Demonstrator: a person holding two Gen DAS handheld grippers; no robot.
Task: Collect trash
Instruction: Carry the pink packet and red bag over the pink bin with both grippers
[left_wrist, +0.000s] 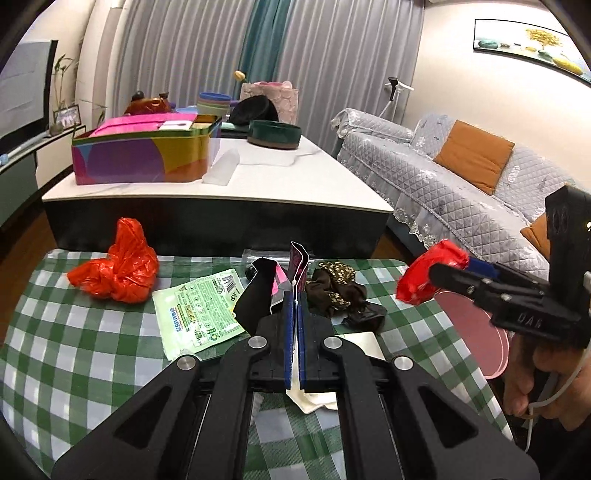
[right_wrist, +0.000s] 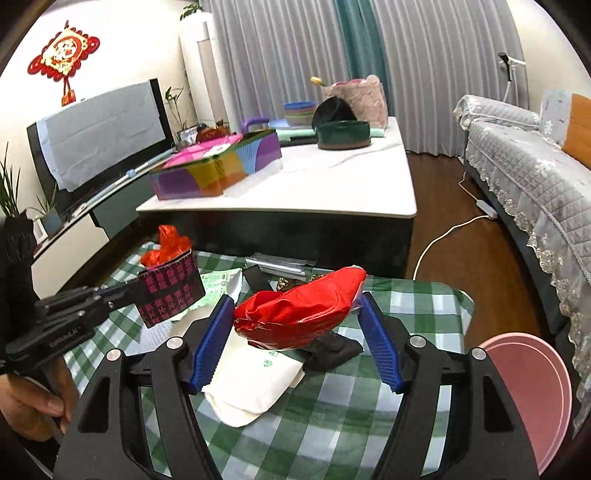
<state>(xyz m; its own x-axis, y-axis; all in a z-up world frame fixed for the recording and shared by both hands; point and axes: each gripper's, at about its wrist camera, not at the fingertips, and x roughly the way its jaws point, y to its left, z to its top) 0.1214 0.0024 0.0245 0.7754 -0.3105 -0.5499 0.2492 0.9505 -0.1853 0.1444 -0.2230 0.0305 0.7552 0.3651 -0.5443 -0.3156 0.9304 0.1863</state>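
My left gripper (left_wrist: 295, 302) is shut on a black wrapper (left_wrist: 264, 291) printed with pink characters, held above the green checked cloth (left_wrist: 74, 350). The right wrist view shows that gripper (right_wrist: 129, 291) and wrapper (right_wrist: 170, 291) at the left. My right gripper (right_wrist: 295, 300) stands wide, its blue pads (right_wrist: 212, 332) pressing both ends of a crumpled red packet (right_wrist: 299, 314) lifted off the cloth (right_wrist: 332, 424). In the left wrist view the right gripper (left_wrist: 439, 271) and the red packet (left_wrist: 428, 275) are at the right. An orange-red plastic bag (left_wrist: 118, 266) and a green sachet (left_wrist: 199, 314) lie on the cloth.
A brown floral fabric piece (left_wrist: 336, 288), a white paper pouch (right_wrist: 251, 380) and a pink plate (right_wrist: 528, 398) also lie on the cloth. Beyond stands a white-topped table (left_wrist: 295, 173) with a colourful tin (left_wrist: 144, 155). A grey sofa (left_wrist: 443, 173) lines the right side.
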